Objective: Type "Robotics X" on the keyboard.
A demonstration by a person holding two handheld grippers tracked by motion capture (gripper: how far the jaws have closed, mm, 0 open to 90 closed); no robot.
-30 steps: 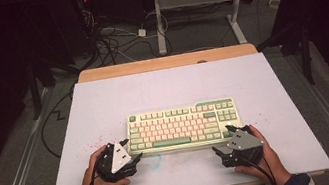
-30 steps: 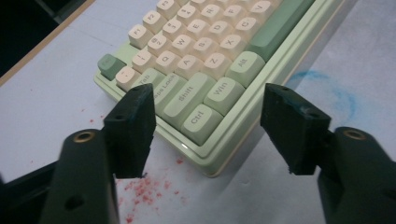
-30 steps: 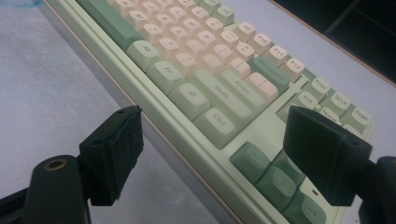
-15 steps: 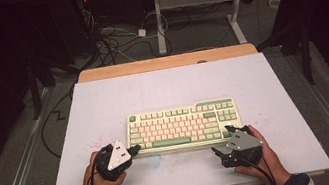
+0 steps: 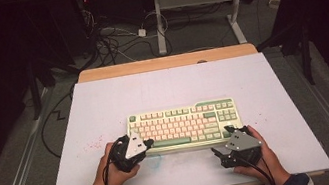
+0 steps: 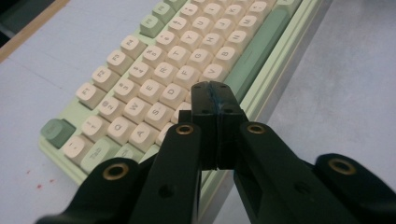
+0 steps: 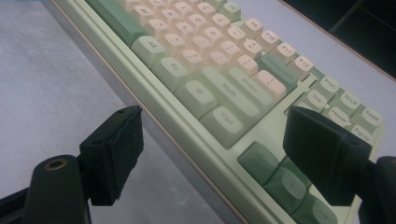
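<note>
Keyboard (image 5: 184, 125) near counter (image 5: 103, 102) front edge, tongs at both ends
Left tongs (image 6: 215, 93) pressed together, empty, over its keys; right tongs (image 7: 212, 140) apart, straddling its front corner

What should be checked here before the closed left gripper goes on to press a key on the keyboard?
1. Left gripper fingers closed together, nothing between them: ok.
2. Left tip over the letter keys of the cream and green rectangular plastic keyboard, near its front left: ok; whether it touches a key: cannot tell.
3. Right gripper fingers open and empty, straddling the keyboard's front right corner by the arrow keys: ok.
4. Keyboard flat and square on the white table sheet: ok.
5. Key tops free of loose items: ok.
6. Keyboard steadied against sliding: not ok, the right fingers are not pressing on it.
</note>
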